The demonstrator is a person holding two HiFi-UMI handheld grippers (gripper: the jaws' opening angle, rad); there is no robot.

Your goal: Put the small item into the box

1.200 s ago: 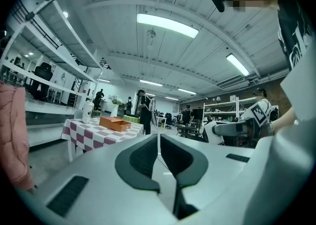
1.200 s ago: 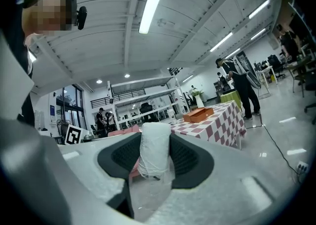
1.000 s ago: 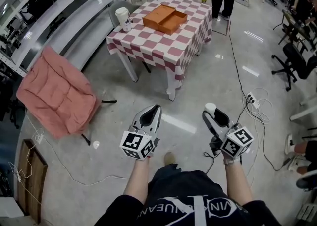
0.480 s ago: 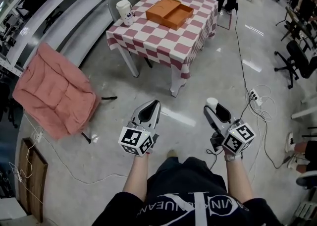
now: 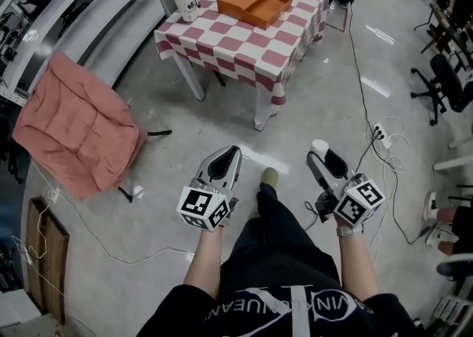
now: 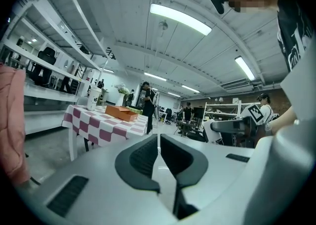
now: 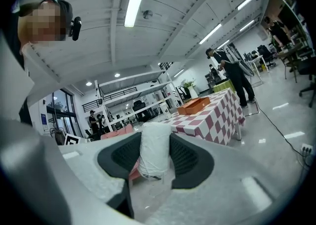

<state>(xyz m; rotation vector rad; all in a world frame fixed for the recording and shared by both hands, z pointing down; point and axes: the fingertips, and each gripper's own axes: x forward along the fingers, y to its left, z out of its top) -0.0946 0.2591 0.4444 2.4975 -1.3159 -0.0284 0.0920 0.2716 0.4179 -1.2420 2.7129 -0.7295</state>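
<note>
The person stands on a shiny grey floor [image 5: 310, 99] and holds a tool in each hand at waist height, both pointing forward. The left gripper [image 5: 230, 153] has its jaws pressed together with only a hairline slit between the dark pads, and nothing sits between them; the left gripper view confirms this. The right gripper [image 5: 320, 155] is pinching a small white roll [image 7: 154, 154], which stands upright between its two pads with its rounded top poking above the jaw tips; it looks wound in thin thread or film, with a bit of clear wrap hanging below it. From the head view the roll shows as a pale cap at the tip of the right tool. Well ahead of both tools stands a table [image 5: 244, 46] under a red-and-white checked cloth. An orange box [image 5: 253, 3] lies open on the far part of that table, with a divider splitting it into two compartments, both of which look bare. A white cup [image 5: 185, 1] stands upright near the table's left corner, apart from the box. To the person's left is a pink cushioned chair [image 5: 77, 132] on dark legs, beside long grey shelving. A dark cable runs over the floor at the right to a white power strip [image 5: 382, 136]. One shoe [image 5: 270, 176] shows between the two tools. The roll is well apart from the box.
</note>
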